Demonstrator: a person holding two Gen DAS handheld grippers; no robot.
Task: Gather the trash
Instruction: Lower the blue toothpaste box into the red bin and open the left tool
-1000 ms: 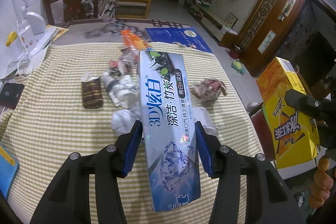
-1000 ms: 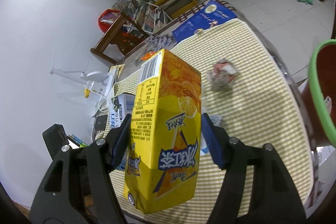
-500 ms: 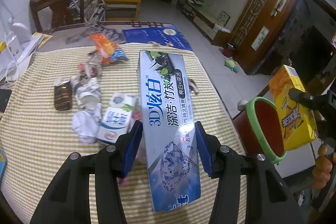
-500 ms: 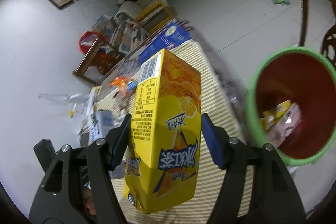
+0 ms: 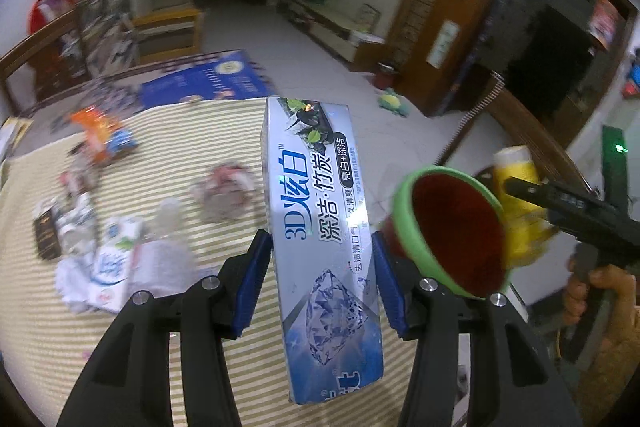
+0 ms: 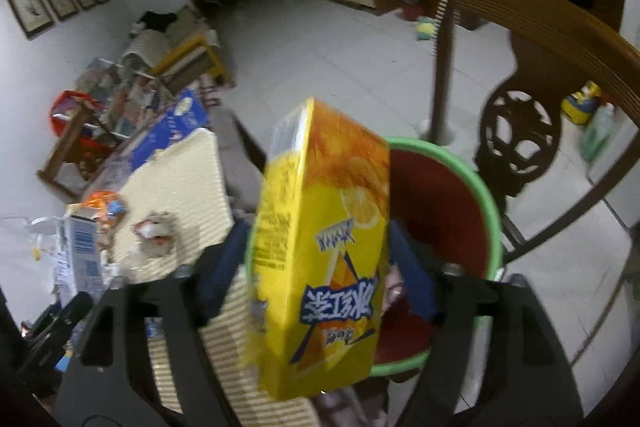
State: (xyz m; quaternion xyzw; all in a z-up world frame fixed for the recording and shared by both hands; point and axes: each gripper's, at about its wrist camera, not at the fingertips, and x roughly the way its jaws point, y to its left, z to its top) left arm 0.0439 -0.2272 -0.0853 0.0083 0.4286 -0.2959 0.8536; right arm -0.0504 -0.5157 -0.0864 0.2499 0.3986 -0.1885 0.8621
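Two items in hand, one per gripper, both bound for the bin. Item one: yellow drink carton (image 6: 324, 247), between the fingers of my right gripper (image 6: 320, 283), jaws closed about its sides, though blur leaves the contact uncertain; it hangs directly over the red bin (image 6: 444, 211) with the green rim, which stands off the right edge of the table, beside a carved wooden chair (image 6: 520, 147). Step in hand, as I judge it: release the carton. To do it well I keep it centred over the opening, well inside the rim, and part the jaws cleanly so it falls without tipping off the edge; the bin seems to hold some scraps already, so depth looks ample. Item two: toothpaste box (image 5: 324, 239), long, silver-blue, glossy print with a diamond motif and dark leaves at its far end, gripped across its lower half by my left gripper (image 5: 320, 279), blue pads pressed to both long sides. It hovers above the right part of the striped tablecloth (image 5: 52, 339), near the bin but not yet over it; its length suggests feeding it in end-first. Remaining stock on the cloth, to the left and far: crumpled paper (image 5: 226, 193), a milk carton (image 5: 112, 267), an orange wrapper (image 5: 98, 137), assorted small wrappers, blurred.
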